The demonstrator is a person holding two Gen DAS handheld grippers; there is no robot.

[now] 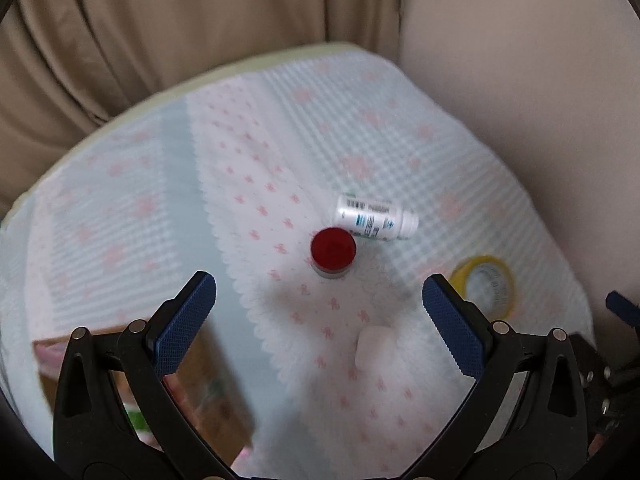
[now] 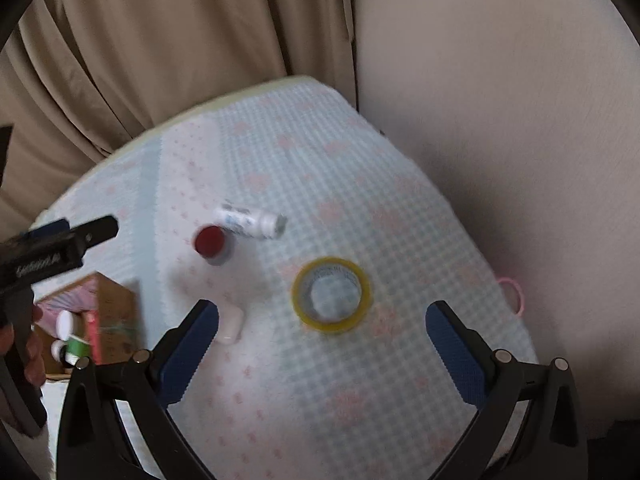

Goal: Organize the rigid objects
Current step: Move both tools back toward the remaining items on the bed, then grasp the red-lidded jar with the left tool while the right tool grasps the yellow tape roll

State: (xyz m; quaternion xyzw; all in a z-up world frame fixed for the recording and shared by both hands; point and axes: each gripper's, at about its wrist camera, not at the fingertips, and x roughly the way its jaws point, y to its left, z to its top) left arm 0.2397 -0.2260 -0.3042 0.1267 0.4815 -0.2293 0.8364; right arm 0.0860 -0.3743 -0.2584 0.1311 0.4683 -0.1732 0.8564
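Note:
A small jar with a red lid [image 1: 333,251] stands upright on the patterned cloth; it also shows in the right wrist view [image 2: 211,242]. A white labelled bottle [image 1: 376,217] lies on its side just behind it [image 2: 250,221]. A yellow tape roll [image 1: 486,286] lies flat to the right [image 2: 331,294]. A small white object [image 1: 374,345] lies nearer [image 2: 231,324]. My left gripper [image 1: 319,298] is open and empty, above the cloth in front of the jar. My right gripper [image 2: 322,326] is open and empty, near the tape roll.
A cardboard box [image 2: 100,316] at the left holds small bottles [image 2: 66,325]; it shows blurred in the left wrist view [image 1: 192,380]. Beige curtains [image 1: 160,32] hang behind the table, a wall [image 2: 500,100] at the right. A pink loop [image 2: 514,292] lies at the table's right edge.

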